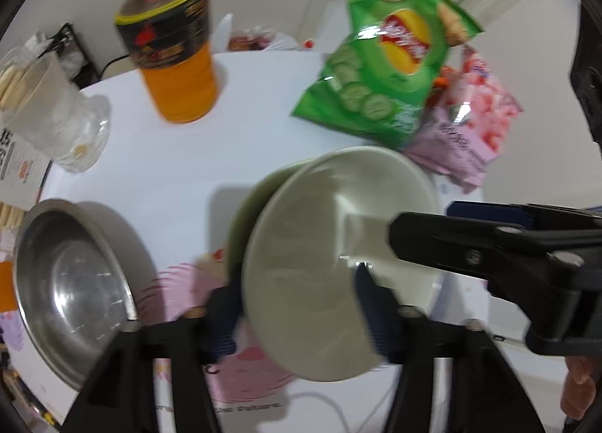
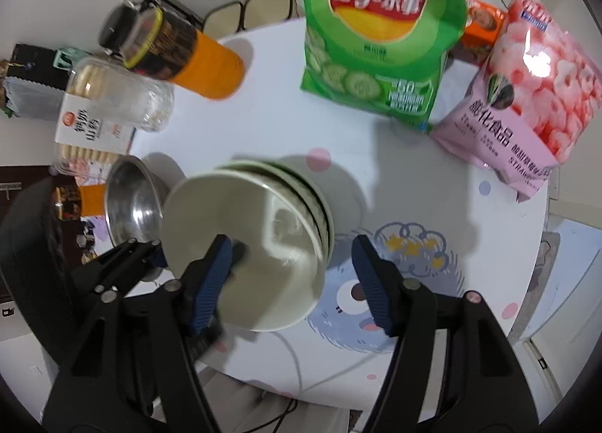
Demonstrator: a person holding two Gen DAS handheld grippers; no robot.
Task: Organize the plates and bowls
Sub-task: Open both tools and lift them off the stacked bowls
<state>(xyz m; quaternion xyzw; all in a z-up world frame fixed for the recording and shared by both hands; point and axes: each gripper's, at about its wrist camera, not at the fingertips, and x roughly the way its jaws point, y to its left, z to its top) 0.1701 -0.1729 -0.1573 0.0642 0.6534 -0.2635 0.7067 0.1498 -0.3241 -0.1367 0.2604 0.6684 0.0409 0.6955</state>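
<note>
The left gripper (image 1: 297,316) gripped the tilted white bowl (image 1: 320,245) by its rim. The right gripper (image 2: 291,284) stood wide open, holding nothing, near the bowl stack (image 2: 301,188).

Top bowl: pale cream glazed ceramic bowl (image 2: 244,256), empty, tilted steeply with its opening facing the near side, lifted off level.
Stack: green-rimmed ceramic bowls (image 2: 301,188), nested upright on the table, just behind the tilted one.
Steel bowl: shiny stainless-steel round bowl (image 1: 75,282), empty, upright, left of the stack.
</note>
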